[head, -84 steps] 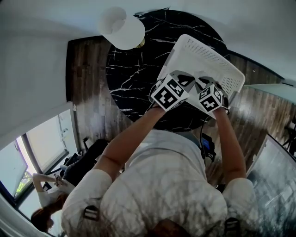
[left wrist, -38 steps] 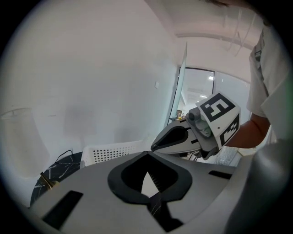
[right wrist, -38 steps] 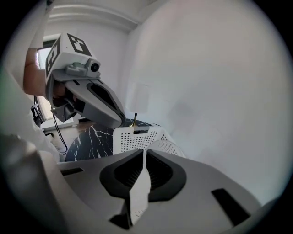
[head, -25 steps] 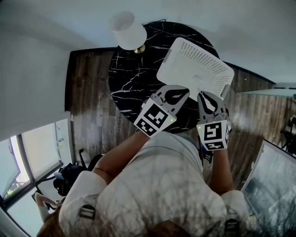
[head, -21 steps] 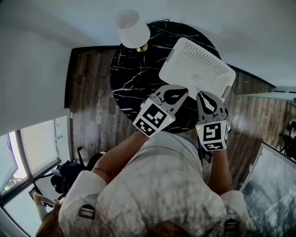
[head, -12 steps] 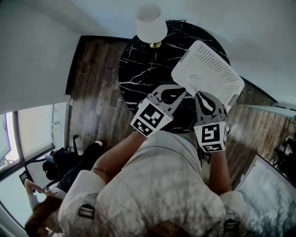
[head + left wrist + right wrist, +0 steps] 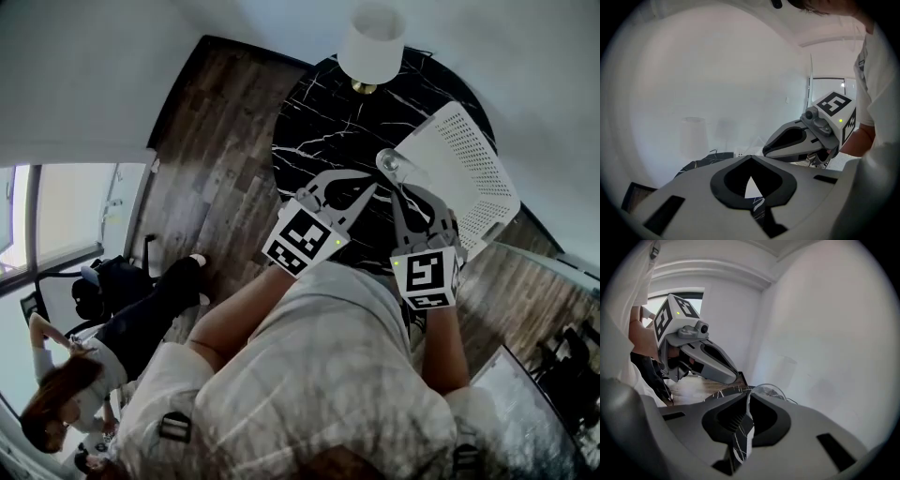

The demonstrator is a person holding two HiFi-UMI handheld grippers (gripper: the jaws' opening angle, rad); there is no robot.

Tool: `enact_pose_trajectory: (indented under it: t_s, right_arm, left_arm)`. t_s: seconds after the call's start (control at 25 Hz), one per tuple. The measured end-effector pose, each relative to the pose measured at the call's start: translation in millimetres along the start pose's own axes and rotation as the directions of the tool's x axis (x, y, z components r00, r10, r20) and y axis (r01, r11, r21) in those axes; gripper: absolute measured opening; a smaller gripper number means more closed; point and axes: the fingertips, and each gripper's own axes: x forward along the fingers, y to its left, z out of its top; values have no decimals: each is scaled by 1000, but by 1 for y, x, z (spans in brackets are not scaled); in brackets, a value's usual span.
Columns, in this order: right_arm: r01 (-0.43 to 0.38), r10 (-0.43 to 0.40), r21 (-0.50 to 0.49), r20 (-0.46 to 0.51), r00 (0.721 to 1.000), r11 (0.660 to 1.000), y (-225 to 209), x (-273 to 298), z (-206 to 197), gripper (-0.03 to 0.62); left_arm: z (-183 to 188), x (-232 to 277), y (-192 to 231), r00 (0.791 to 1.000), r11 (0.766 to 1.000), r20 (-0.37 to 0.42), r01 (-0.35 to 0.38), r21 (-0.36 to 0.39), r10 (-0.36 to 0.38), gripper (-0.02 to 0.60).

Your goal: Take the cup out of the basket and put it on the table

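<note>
Our right tool (image 7: 401, 187) pinches the glass cup (image 7: 392, 165) by its thin wall; we judge it light, slick, breakable. Our left tool (image 7: 367, 185) is closed, empty.

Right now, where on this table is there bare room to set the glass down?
The widest bare patch of the round black marble table lies between the white lamp and the left gripper. The right is crowded: the white perforated basket fills it, beside the clear glass cup in the right gripper.
</note>
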Motion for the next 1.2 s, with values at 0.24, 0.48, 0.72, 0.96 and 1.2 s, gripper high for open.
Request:
enact_pose_trajectory:
  t_s: [0.24,0.48,0.72,0.96,1.2]
  right_arm:
    - [-28,28,-16,13,1000,999,15,10,15,28]
    - [-45,45,-32,-5,999,998,26,23,12,28]
    - [-81,78,-54,-55,995,995,40,48,0,28]
    - [-125,117,-64,-113,987,990,53,82,-18,28]
    - [-171,157,-69,-166,974,983,63,111,-38,28]
  left_arm:
    - [-6,-15,13,1000,999,-3,-27,-17,27,6]
    - [-20,-16,19,1000,999,-23,-19,-26,19,6]
    - [-48,-12,31,998,998,-64,-18,-54,14,6]
    - [-79,-4,52,994,996,-113,-21,-88,11,6]
    - [-114,4,68,985,993,-170,-19,-120,-1,6]
